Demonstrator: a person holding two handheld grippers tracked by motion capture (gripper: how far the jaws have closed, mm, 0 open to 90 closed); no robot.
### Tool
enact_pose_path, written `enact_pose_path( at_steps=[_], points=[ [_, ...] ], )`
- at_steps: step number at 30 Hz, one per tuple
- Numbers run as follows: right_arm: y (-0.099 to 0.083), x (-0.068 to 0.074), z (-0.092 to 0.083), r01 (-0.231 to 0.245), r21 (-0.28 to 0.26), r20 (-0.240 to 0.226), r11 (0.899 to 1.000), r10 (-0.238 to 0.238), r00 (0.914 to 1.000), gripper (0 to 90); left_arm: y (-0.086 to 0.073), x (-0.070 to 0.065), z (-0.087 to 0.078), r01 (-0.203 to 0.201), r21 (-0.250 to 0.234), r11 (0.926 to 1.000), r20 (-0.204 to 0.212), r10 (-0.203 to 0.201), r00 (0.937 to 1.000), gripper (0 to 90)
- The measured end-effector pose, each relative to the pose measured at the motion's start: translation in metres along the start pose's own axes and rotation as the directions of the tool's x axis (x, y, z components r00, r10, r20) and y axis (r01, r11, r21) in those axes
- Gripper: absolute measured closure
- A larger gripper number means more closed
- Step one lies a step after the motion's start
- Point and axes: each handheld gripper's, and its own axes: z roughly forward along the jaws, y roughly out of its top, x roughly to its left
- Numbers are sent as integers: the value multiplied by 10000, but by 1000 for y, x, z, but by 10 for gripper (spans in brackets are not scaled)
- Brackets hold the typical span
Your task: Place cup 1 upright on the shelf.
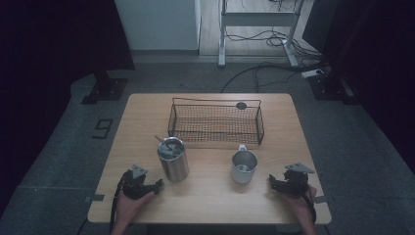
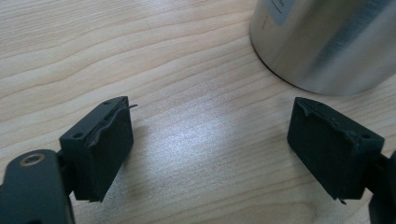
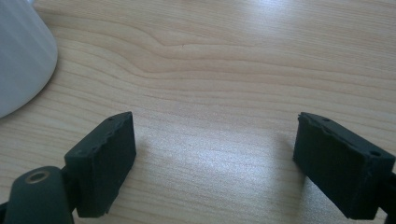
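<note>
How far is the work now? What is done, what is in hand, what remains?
Done: nothing visible; the wire basket looks empty. In hand: nothing; the left hand-held gripper and right hand-held gripper stand open beside the steel canister and mug. Grasping and moving both probably remains.

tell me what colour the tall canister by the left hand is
Shiny brushed silver metal canister, clearest in the left gripper view.

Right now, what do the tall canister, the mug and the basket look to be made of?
Tall canister: likely brushed steel, streaked reflections. Mug: pale, dull-shining metal, perhaps steel or aluminium. Basket: dark wire mesh, see-through grid; coating unclear.
</note>
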Motion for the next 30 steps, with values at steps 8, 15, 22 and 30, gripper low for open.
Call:
enact_pose_path(
  at_steps=[8, 15, 22, 30],
  points=[
    [0, 0, 0, -10, -1, 10, 10000, 10, 10000, 126, -1, 0, -4, -8, -201, 9998, 190, 12, 9998, 145],
    [0, 0, 0, -31, -23, 36, 10000, 31, 10000, 130, 9, -5, -16, -158, -758, 9970, 692, 211, 9974, 144],
    [0, 0, -1, -66, -20, 64, 10000, 66, 10000, 131, 14, -15, -26, -382, -1095, 9932, 1322, 527, 9898, 129],
    [0, 0, 0, -76, -18, 34, 10000, 76, 10000, 130, 21, -21, -33, -397, -1319, 9905, 1594, 607, 9853, 87]
  ],
)
